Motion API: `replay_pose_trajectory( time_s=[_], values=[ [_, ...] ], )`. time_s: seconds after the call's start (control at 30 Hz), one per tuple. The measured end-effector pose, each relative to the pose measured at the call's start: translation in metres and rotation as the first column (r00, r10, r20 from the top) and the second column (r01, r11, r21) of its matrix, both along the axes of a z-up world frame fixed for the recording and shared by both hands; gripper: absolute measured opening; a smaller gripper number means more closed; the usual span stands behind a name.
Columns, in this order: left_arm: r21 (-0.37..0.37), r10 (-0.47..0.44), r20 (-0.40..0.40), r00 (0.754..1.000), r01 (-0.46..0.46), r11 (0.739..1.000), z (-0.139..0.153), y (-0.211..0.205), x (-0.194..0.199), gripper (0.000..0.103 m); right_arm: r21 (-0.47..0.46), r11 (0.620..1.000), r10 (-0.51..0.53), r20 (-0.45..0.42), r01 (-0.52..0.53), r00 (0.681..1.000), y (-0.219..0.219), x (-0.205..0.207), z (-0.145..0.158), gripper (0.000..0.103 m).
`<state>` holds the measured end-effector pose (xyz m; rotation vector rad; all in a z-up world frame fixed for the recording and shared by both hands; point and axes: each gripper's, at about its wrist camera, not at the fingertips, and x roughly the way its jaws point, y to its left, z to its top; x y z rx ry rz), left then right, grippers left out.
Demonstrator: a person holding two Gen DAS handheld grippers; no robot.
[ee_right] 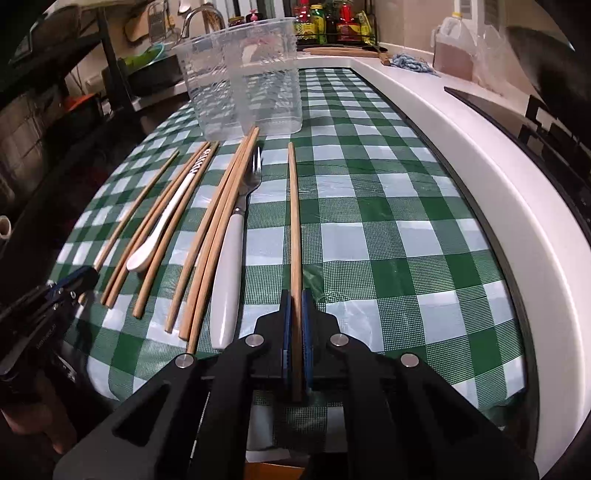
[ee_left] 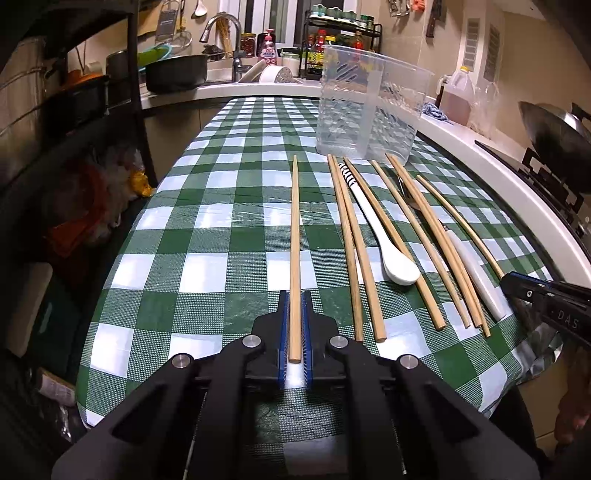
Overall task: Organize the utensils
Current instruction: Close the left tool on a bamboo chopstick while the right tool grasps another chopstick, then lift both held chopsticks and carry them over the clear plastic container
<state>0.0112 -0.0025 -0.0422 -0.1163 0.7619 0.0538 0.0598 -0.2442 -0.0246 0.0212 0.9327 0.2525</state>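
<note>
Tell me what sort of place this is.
Most likely a home kitchen: a sink faucet, a rack of sauce bottles on the counter, and a wok on a gas stove.

eight chopsticks (ee_left: 294,258), one spoon (ee_left: 400,273), one fork (ee_right: 227,280), one container (ee_left: 369,110)

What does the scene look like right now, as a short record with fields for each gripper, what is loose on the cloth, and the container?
left gripper: shut on leftmost chopstick
right gripper: shut on rightmost chopstick
loose on cloth: more chopsticks, white spoon, white-handled fork
container: clear plastic, divided, upright beyond the utensils, nothing visible inside
surface: green checked tablecloth
</note>
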Motion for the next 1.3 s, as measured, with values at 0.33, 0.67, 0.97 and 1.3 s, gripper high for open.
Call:
replay_pose_trajectory(
  time_s=[0.33, 0.67, 0.97, 1.3],
  values=[
    [0.014, -0.019, 0.01, 1.0, 0.019, 1.0, -0.001, -0.001, -0.005, 0.007, -0.073, 0.997, 0.003, 0.017, -0.002, 1.0, 0.008, -0.017, 0.0, 0.033],
    [0.027, -0.014, 0.018, 1.0, 0.014, 1.0, -0.001, -0.004, -0.004, 0.007, -0.082, 0.996, -0.024, 0.035, 0.027, 0.999, 0.002, -0.016, -0.001, 0.005],
    [0.058, -0.032, 0.099, 0.995, 0.026, 0.998, 0.021, -0.009, -0.018, 0.007, -0.067, 0.997, -0.024, 0.125, 0.033, 0.992, 0.003, -0.027, 0.029, 0.005],
    [0.085, -0.043, 0.227, 0.973, 0.024, 0.996, 0.059, -0.012, -0.04, 0.006, -0.059, 0.997, -0.041, 0.22, 0.056, 0.975, 0.002, -0.044, 0.073, 0.005]
  ],
)
